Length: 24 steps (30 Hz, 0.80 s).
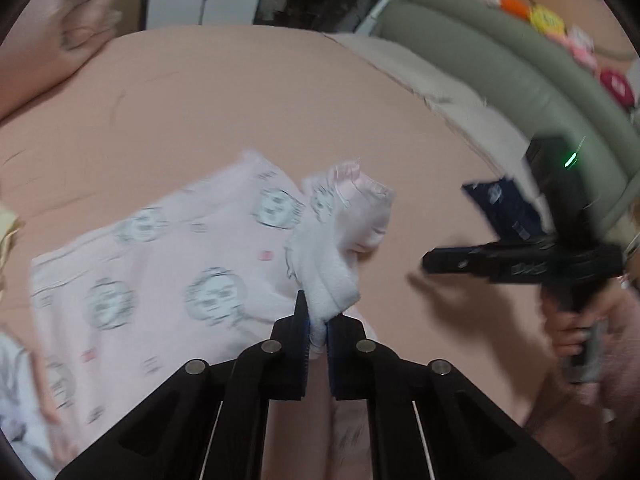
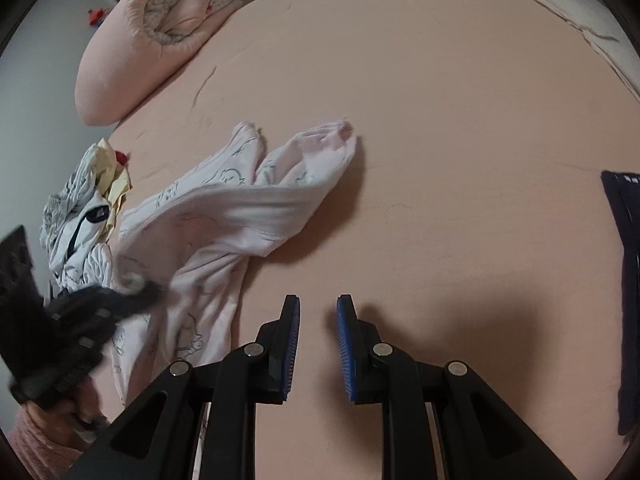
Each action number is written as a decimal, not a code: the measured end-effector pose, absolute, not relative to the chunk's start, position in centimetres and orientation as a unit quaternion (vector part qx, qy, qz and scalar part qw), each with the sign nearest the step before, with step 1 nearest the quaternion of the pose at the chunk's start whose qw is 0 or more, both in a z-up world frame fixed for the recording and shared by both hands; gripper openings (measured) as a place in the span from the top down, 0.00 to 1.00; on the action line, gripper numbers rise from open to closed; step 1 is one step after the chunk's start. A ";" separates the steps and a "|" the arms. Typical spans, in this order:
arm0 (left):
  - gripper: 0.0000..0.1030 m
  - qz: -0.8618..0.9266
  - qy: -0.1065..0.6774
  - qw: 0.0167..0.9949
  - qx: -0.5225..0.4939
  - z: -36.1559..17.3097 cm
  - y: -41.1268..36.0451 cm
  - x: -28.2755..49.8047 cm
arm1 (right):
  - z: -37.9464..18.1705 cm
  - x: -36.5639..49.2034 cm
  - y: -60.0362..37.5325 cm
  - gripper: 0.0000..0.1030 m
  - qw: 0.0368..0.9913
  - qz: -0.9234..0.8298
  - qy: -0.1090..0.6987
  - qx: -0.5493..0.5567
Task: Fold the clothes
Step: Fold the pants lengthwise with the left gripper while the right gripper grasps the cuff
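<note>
Through the left wrist camera we see our left claw (image 1: 318,320) pinching a bunched white fold of the pink garment (image 1: 160,264), its blue pads pressed onto the cloth. The garment, printed with round grey faces, lies spread over the pink bed (image 1: 248,96) to the left of the claw, and its cuffed end (image 1: 352,196) rises in a lump just beyond the pinch. On the right our right claw (image 1: 436,262) hangs above the sheet, gripped by a hand (image 1: 568,328); from this side and with the blur we cannot tell how its jaws stand. A dark blue cloth (image 1: 504,204) lies beyond it, near the grey padded headboard (image 1: 520,80). Through the right wrist camera we see the right claw (image 2: 318,312) slightly spread over bare bed sheet (image 2: 440,120), nothing between its pads. The pink garment (image 2: 224,208) lies to the left, one sleeve (image 2: 316,148) stretched far and right. The left claw (image 2: 136,298) shows blurred at the near left, on the garment. A heap of clothes (image 2: 84,208) sits further left, a pink pillow (image 2: 144,36) lies far left, and the dark blue cloth (image 2: 628,280) lies at the right edge.
</note>
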<state>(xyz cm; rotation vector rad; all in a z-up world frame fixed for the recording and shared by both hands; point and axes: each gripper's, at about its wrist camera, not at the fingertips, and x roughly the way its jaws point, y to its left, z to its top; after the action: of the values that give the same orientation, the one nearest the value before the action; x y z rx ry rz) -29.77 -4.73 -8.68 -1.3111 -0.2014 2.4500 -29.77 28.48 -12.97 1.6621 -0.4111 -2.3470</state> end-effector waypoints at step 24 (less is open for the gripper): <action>0.91 0.808 -0.124 0.060 -0.573 -15.6 -19.6 -33.2 | -14.2 -43.6 11.3 0.81 0.158 -0.837 -0.005 0.524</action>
<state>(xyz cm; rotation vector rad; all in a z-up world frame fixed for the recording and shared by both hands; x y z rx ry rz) -33.18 -19.62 -15.60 -1.7351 -0.3765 2.4455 -43.59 11.28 -14.22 1.5000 -0.0132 -2.3937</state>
